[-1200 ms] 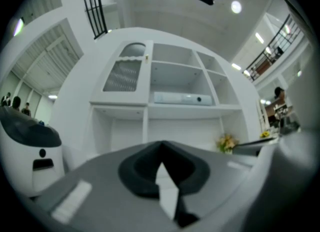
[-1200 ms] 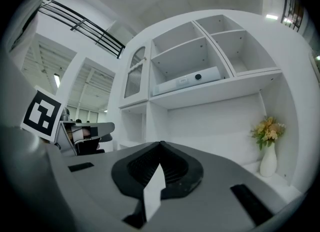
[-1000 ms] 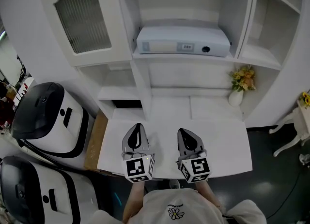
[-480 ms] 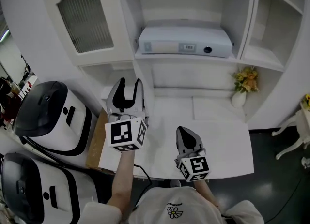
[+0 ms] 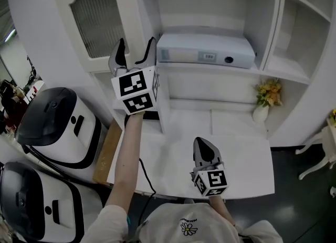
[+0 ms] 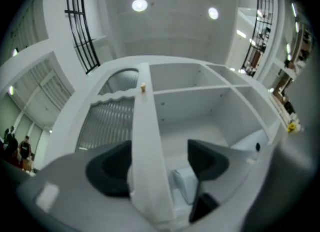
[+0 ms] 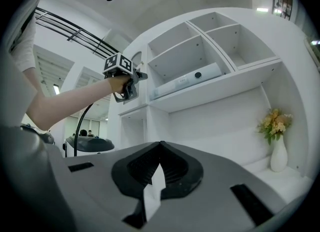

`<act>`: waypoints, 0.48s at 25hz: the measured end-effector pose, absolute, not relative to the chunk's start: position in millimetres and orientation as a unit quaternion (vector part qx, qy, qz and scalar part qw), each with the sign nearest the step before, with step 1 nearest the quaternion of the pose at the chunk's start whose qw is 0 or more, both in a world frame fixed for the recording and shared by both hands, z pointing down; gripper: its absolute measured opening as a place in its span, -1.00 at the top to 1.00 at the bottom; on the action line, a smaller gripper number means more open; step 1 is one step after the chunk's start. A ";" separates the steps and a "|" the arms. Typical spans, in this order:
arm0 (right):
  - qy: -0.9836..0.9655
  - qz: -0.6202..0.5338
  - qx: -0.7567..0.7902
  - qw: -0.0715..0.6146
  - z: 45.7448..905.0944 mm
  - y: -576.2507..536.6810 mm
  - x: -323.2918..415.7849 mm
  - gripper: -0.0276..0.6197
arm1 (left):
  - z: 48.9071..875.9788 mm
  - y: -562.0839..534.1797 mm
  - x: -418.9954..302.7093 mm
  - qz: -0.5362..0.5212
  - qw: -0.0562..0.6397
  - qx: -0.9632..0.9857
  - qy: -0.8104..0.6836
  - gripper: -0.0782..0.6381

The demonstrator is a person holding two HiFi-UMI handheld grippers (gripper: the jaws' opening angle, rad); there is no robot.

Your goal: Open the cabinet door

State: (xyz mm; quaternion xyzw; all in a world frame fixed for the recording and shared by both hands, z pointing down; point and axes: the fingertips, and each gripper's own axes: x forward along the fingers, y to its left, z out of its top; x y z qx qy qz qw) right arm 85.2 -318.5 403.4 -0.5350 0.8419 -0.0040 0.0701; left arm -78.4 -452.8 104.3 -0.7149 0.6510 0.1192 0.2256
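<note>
Fingers on my right gripper [image 5: 202,146] are clenched on nothing, low over the table [image 5: 247,168]. At 11 o'clock my left gripper [image 5: 136,45], the nearer hand, has just been opening its fingers. Released, they straddle the cabinet door [image 5: 97,19]'s upright free edge. Its knob [image 6: 143,87] lies beyond, at 12 o'clock along that edge.

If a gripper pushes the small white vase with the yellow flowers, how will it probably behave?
The vase looks tall and narrow with a slim neck, so it would probably tip rather than slide. Its smooth white surface suggests it is slippery and breakable. The flowers may make it top-heavy.
</note>
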 end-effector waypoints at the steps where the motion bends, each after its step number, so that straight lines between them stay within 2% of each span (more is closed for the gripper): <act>1: 0.841 -0.005 -0.536 0.071 403.2 -319.4 85.6 0.91 | 99.9 -459.0 -77.0 0.112 0.227 -0.713 0.654 -0.18; 12: 0.840 -0.012 -0.539 0.066 413.2 -319.6 87.5 0.91 | 78.9 -503.2 -93.8 0.073 0.226 -0.672 0.702 -0.18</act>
